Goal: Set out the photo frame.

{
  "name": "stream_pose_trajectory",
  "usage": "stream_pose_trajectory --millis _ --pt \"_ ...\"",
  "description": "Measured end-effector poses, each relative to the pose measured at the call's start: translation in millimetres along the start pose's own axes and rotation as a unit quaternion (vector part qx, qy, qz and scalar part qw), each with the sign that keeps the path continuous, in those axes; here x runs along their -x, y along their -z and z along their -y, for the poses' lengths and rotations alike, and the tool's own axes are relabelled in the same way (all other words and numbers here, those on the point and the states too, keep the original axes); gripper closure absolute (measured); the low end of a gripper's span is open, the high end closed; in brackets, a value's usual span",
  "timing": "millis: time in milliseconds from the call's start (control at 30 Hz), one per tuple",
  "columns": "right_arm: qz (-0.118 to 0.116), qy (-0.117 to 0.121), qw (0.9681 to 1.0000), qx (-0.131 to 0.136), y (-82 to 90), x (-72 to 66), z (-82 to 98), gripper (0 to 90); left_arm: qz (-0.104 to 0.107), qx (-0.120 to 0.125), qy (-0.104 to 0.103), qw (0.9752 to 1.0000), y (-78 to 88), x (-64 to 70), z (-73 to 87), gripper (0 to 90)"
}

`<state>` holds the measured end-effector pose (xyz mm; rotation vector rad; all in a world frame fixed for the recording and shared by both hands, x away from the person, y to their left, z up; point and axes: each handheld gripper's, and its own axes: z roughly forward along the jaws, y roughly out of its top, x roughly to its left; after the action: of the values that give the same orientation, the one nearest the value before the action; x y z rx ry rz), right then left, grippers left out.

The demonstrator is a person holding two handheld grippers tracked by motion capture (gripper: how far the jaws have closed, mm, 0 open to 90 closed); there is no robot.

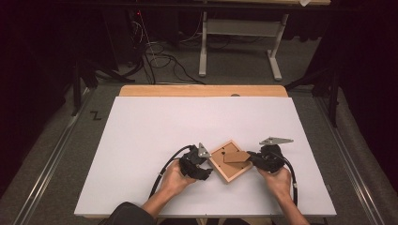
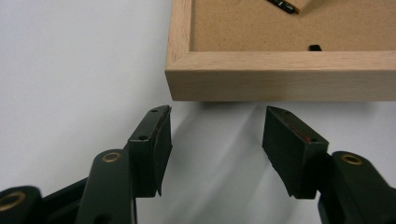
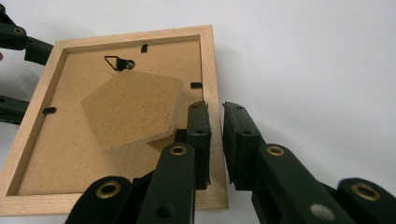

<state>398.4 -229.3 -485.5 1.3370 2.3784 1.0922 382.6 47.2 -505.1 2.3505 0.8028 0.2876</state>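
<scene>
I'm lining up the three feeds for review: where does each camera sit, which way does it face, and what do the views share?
High view: fixed above the person's side, facing forward and down on the white table; both forearms, left gripper and right gripper show.
Left gripper view: rides the left gripper, facing the wooden picture frame edge-on; its open jaws show.
Right gripper view: rides the right gripper, looking across the frame's back and its stand flap; its jaws clamp the frame's rim.
Shared: all three show the frame lying back-up on the table.
</scene>
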Motion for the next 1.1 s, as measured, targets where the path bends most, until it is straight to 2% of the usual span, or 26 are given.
stream_pose_trajectory --millis 267,400,600,767,933,1100 --pt "0.005 0.0 1.0 0.003 0.5 -0.3 -0.2 82.1 -0.014 0.015 -0.015 0.9997 -0.2 3.4 -1.7 43.9" --pt "0.011 0.002 0.9999 0.006 0.9 -1.6 -0.4 81.3 -0.009 0.02 -0.01 0.9997 0.8 1.7 -2.1 44.2" --pt "0.027 0.0 0.9996 0.008 2.5 -1.6 0.0 70.4 -0.007 0.023 -0.009 0.9997 1.7 1.6 -2.7 45.1" --pt "0.037 0.012 0.9992 0.008 6.8 -3.0 1.0 65.2 -0.002 0.03 -0.005 0.9995 3.5 1.0 -3.5 45.4" --pt "0.041 0.014 0.999 0.012 14.3 -3.7 2.7 62.1 0.01 0.062 0.01 0.998 10.5 -1.6 -5.9 46.4" --pt "0.039 0.018 0.9991 0.006 15.6 -4.5 4.4 64.2 0.008 0.052 0.004 0.9986 7.9 -0.8 -6.4 46.5"
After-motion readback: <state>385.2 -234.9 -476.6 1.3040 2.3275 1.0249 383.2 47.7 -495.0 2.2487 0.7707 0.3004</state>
